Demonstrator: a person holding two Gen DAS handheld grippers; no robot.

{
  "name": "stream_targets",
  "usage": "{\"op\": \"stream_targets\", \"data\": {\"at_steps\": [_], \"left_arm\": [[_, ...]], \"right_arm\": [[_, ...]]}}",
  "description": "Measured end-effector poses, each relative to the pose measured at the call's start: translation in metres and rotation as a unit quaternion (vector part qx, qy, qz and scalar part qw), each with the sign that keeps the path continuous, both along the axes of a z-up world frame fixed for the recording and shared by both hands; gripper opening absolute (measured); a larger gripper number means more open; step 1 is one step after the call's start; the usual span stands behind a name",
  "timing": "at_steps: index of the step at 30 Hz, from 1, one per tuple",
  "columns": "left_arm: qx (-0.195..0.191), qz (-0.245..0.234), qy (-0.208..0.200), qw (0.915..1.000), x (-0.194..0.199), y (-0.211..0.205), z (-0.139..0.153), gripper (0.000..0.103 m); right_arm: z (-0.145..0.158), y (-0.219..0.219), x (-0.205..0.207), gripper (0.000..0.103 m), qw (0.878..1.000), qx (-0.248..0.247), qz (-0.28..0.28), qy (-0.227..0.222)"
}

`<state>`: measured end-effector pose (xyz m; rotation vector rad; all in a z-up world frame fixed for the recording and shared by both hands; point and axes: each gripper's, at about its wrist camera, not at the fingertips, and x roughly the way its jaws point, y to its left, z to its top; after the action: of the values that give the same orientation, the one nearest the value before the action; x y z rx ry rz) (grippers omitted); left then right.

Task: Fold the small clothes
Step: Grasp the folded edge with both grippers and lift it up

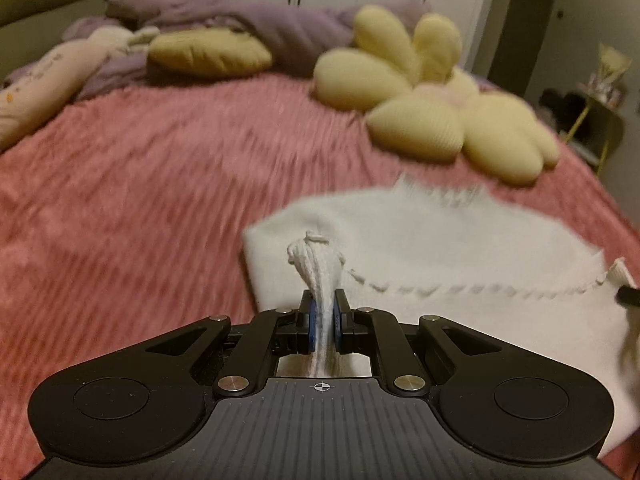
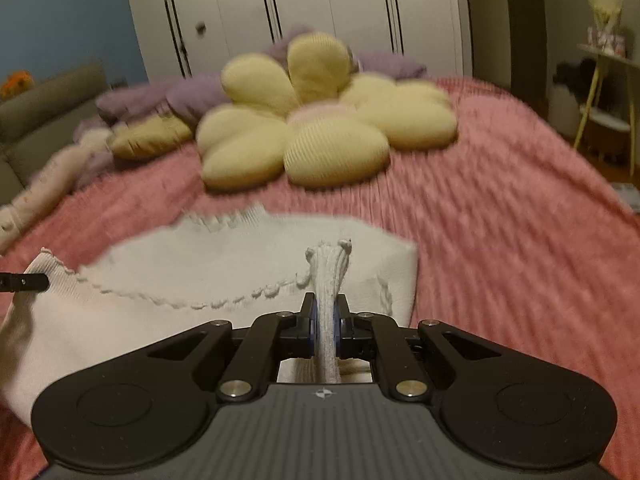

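A small white knit garment (image 1: pixel 440 248) lies on the pink bedspread (image 1: pixel 140 184), its near edge lifted and carried over the rest. My left gripper (image 1: pixel 323 314) is shut on a pinched bunch of its ribbed hem at the left corner. In the right wrist view the same garment (image 2: pixel 192 272) spreads to the left, and my right gripper (image 2: pixel 325 316) is shut on the hem at the right corner. The tip of the right gripper (image 1: pixel 628 294) shows at the right edge of the left view; the tip of the left gripper (image 2: pixel 24 282) shows at the left edge of the right view.
A yellow flower-shaped cushion (image 2: pixel 316 124) lies just beyond the garment. Farther back are a yellow pillow (image 1: pixel 208 52), a crumpled purple blanket (image 1: pixel 256 24) and a long pale bolster (image 1: pixel 36 88). White wardrobe doors (image 2: pixel 320 12) stand behind; a small side table (image 2: pixel 608 80) is at the right.
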<state>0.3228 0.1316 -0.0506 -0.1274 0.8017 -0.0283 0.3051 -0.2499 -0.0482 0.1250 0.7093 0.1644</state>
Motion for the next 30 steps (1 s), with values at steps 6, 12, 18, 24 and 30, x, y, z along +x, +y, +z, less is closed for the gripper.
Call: {"op": "stream_targets", "data": {"at_steps": [6,12,18,24,30], "left_arm": [[0.005,-0.011,0.008,0.9999,-0.006,0.004,-0.019,0.032],[-0.029,-0.007,0.026,0.9992,-0.001,0.011,-0.024,0.023],[0.024,-0.022,0.007,0.9994,-0.003,0.0,0.005,0.011],[0.077,0.0,-0.094,0.9927,0.033,-0.01,0.052,0.011],[0.108,0.06,-0.095,0.9877,0.098,-0.015,0.027,0.011]], "right_arm": [[-0.026,-0.004,0.01,0.015,0.999,-0.003,0.005,0.04],[-0.032,0.001,0.014,0.023,0.999,-0.003,0.018,0.046],[-0.028,0.01,0.015,0.007,0.998,-0.039,0.032,0.032],[0.007,0.018,0.038,0.007,0.995,-0.081,0.015,-0.047],[0.013,0.034,0.107,0.007,0.99,-0.111,-0.05,-0.065]]}}
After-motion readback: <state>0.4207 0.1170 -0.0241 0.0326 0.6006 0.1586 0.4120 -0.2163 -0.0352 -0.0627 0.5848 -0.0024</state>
